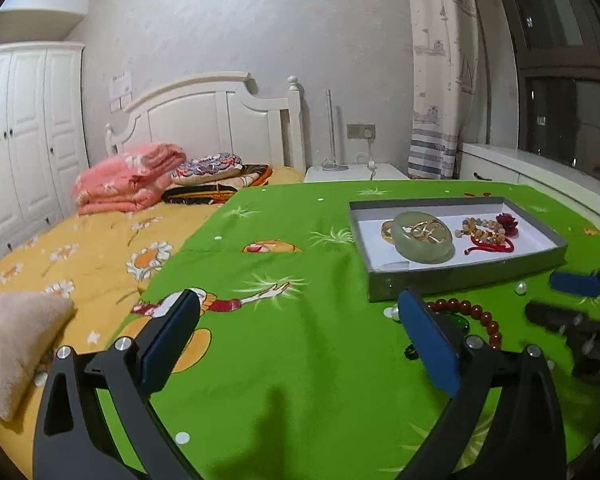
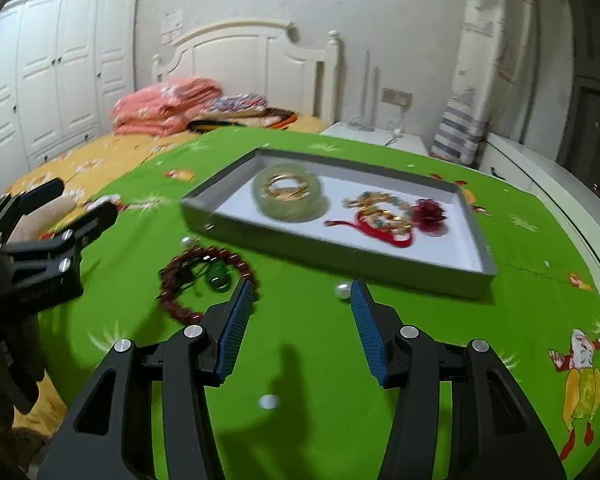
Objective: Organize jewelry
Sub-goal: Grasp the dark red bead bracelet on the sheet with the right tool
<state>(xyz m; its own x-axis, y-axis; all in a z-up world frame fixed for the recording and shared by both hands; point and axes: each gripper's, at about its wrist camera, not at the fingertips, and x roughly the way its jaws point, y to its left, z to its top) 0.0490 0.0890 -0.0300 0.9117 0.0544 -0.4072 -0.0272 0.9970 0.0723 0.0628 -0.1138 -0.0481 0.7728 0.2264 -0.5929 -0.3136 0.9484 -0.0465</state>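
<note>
A grey tray [image 1: 452, 276] lies on the green cartoon cloth [image 1: 300, 360]. In it are a pale jade bangle [image 1: 422, 246] with gold rings inside, a light bead bracelet [image 1: 480, 232], a red cord and a red flower [image 1: 507, 224]. A dark red bead bracelet [image 2: 204, 280] with a green stone [image 2: 219, 280] lies on the cloth in front of the tray, touching the left finger of my right gripper [image 2: 300, 286]. That gripper is open and holds nothing. A pearl [image 2: 343, 291] sits by its right fingertip. My left gripper [image 1: 298, 298] is wide open over bare cloth, left of the bracelet.
A second pearl [image 2: 187, 241] rests near the tray's left corner. A bed with a yellow sheet [image 1: 100, 248], folded pink blankets [image 1: 128, 178] and a beige cushion [image 1: 16, 344] lies to the left. Behind are a white nightstand [image 1: 352, 172] and a windowsill.
</note>
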